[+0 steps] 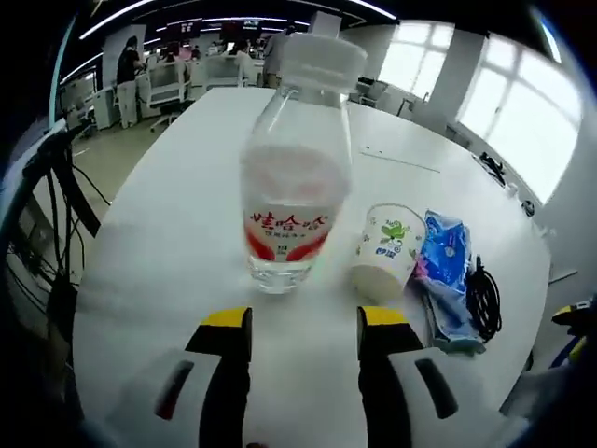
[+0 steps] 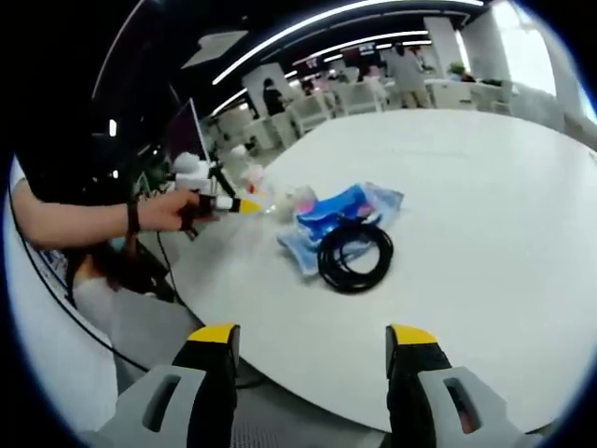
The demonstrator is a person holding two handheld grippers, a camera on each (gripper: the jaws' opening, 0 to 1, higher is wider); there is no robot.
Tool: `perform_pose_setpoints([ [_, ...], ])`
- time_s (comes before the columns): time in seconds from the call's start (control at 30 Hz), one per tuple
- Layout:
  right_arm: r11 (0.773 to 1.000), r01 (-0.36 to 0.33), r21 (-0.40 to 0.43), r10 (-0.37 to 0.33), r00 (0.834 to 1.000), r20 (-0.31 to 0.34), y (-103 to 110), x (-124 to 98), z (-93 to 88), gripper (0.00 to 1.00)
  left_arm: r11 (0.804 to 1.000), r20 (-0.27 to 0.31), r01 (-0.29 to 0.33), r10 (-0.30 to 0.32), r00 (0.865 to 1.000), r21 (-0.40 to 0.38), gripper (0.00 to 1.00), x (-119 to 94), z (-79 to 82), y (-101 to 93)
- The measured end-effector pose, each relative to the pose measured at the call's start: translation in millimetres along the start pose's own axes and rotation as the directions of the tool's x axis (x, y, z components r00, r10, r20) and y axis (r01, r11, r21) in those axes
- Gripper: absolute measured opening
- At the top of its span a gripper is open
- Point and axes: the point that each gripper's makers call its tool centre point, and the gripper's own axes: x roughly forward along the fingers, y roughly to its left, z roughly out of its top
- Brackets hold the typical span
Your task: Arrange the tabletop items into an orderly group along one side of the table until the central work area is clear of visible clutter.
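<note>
The left gripper (image 1: 303, 327) is waiting with its fingers apart just in front of the water bottle (image 1: 294, 177), which is standing upright on the white bench (image 1: 168, 233); probably the bottle is the next thing to take. Beside it a paper cup (image 1: 387, 250), a blue packet (image 1: 446, 266) and a coiled black cable (image 1: 482, 297) are already lying close together near one edge. The right gripper (image 2: 312, 350) is hanging back off the bench, fingers apart, holding nothing.
</note>
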Motion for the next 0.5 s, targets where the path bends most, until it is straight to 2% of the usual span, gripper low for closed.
perform_pose_setpoints([
  [0.1,1.0,-0.003,0.002,0.003,1.0,0.004,0,0,0.3,0.64,0.999,-0.006,0.001,0.0,1.0,0.033,0.42,-5,-9.3,-7.4],
  [0.2,1.0,-0.005,-0.003,0.005,1.0,0.005,1,0,0.2,0.64,0.996,-0.018,0.023,-0.022,1.0,0.084,0.42,-13,-17.2,-23.6],
  [0.27,1.0,-0.005,-0.002,0.005,1.0,0.01,2,-2,1.2,0.64,0.994,-0.021,0.03,-0.027,0.999,0.109,0.42,-11,-13.9,-20.7],
  [0.4,1.0,-0.007,-0.009,0.007,1.0,0.009,4,-2,1.5,0.64,0.988,-0.019,0.047,-0.044,0.999,0.149,0.41,-17,-17.7,-35.3],
  [0.5,1.0,-0.008,-0.01,0.008,1.0,0.013,4,-2,2.2,0.64,0.984,-0.016,0.057,-0.055,0.998,0.17,0.4,-15,-11.2,-42.3],
])
